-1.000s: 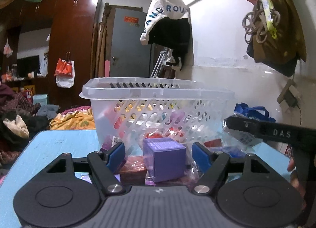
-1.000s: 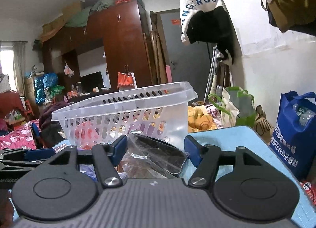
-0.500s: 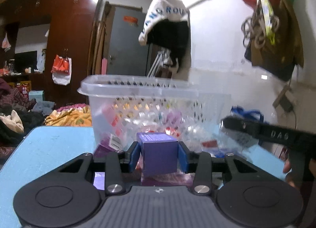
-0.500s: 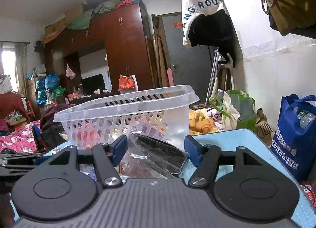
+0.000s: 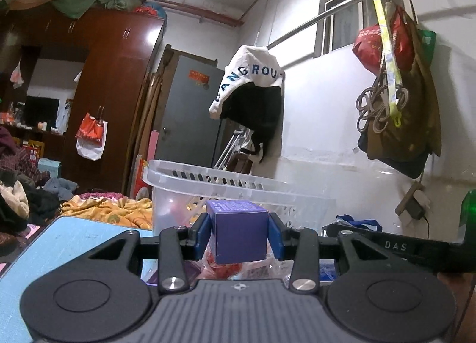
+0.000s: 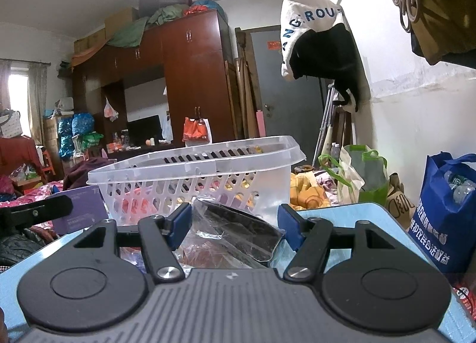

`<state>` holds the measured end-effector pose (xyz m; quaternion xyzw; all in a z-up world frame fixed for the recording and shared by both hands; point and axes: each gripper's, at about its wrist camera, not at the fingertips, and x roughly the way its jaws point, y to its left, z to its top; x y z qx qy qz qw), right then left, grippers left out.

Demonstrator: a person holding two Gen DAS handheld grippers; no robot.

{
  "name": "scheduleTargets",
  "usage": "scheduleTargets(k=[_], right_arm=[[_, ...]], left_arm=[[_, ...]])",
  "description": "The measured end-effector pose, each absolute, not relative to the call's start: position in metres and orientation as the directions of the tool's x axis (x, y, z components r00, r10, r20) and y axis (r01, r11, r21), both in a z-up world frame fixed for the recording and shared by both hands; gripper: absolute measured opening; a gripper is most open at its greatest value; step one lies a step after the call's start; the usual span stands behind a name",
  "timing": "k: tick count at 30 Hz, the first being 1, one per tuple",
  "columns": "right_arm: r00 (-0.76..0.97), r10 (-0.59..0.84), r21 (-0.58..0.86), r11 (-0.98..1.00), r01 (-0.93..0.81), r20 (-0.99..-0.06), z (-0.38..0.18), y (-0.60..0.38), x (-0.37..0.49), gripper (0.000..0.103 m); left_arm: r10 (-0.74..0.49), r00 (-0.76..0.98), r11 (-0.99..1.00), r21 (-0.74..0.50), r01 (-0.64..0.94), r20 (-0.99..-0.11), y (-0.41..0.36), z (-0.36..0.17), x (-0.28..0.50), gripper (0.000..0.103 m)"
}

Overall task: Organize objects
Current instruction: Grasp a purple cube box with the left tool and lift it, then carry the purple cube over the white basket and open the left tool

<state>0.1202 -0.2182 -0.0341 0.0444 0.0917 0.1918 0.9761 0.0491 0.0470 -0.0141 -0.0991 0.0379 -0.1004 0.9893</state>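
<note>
Purple box (image 5: 240, 231) – clear slotted basket (image 5: 226, 184) – light-blue table (image 5: 74, 239).

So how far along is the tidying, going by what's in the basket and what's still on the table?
Partly done. Several colourful packets already sit inside the clear plastic lattice basket. In hand: the left hand-held gripper is shut on the small purple cardboard box, lifted in front of the basket. Left: the clear crinkly plastic packet lying between the right hand-held gripper's open jaws, plus other wrappers on the light blue table.
</note>
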Motion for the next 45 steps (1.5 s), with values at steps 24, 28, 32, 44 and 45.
scheduleTargets(k=[24,28,32,44,45], right_arm=[[0.895,0.433,0.011,0.901,-0.434,-0.107,0.055,-0.192,0.154,0.066],[0.909,0.376,-0.072,0.917,-0.393,-0.183,0.054,-0.164,0.19,0.066],[0.91,0.37,-0.064,0.92,-0.387,-0.189,0.047,-0.16,0.205,0.067],[0.869,0.455,0.044,0.889,-0.456,-0.194,0.004,-0.212,0.146,0.103],[0.863,0.464,0.05,0.885,-0.464,-0.202,-0.007,-0.215,0.14,0.103]], left_arm=[[-0.294,0.951,0.935,-0.234,0.267,-0.092,0.058,0.081,0.121,0.045],[-0.241,0.955,0.949,-0.249,0.194,-0.175,0.057,0.086,0.163,0.045],[-0.262,0.94,0.946,-0.253,0.205,-0.218,0.058,0.083,0.186,0.048],[-0.153,0.971,0.976,-0.184,0.119,-0.184,0.058,0.056,0.112,0.082],[-0.141,0.973,0.98,-0.168,0.11,-0.183,0.058,0.047,0.098,0.082]])
